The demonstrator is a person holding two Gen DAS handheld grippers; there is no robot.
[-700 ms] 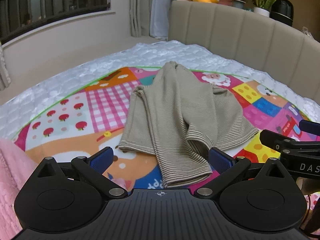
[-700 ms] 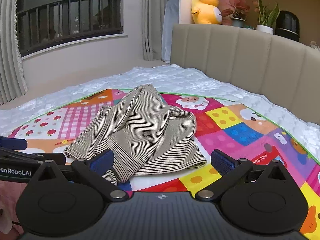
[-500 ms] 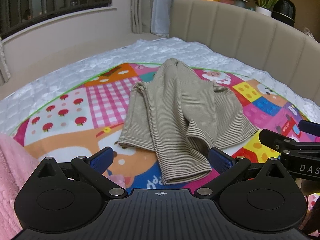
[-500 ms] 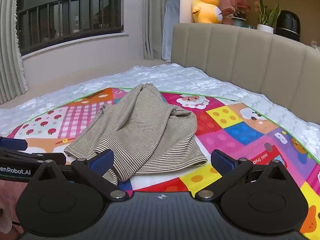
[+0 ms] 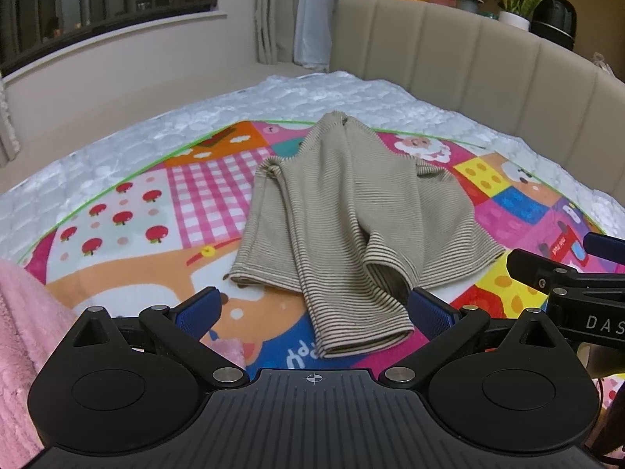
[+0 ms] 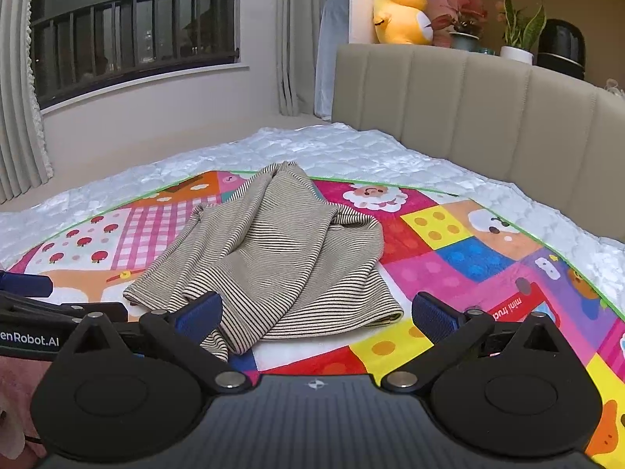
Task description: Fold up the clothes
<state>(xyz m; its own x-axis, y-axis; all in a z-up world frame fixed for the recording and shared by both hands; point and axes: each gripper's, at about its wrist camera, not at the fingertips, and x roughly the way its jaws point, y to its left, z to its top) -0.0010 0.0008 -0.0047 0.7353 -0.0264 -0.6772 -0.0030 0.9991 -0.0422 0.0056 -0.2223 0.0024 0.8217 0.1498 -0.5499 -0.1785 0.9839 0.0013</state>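
A beige striped garment (image 5: 343, 226) lies loosely folded on a colourful patchwork mat (image 5: 156, 226) on the bed; it also shows in the right wrist view (image 6: 281, 258). My left gripper (image 5: 314, 312) is open and empty, just short of the garment's near hem, above the mat. My right gripper (image 6: 316, 312) is open and empty, just short of the garment's near right corner. The right gripper's body shows at the right edge of the left wrist view (image 5: 566, 285). The left gripper's body shows at the left edge of the right wrist view (image 6: 47, 312).
A white quilted bedspread (image 5: 273, 97) lies under the mat. A padded beige headboard (image 6: 488, 117) runs along the far right, with a yellow plush toy (image 6: 402, 11) and potted plants (image 6: 519, 31) on it. A pink fluffy cloth (image 5: 23, 332) is at the near left.
Both grippers have shifted slightly, the left one lifting a little so the garment sits lower in its view. Both stay open. The garment has not moved.
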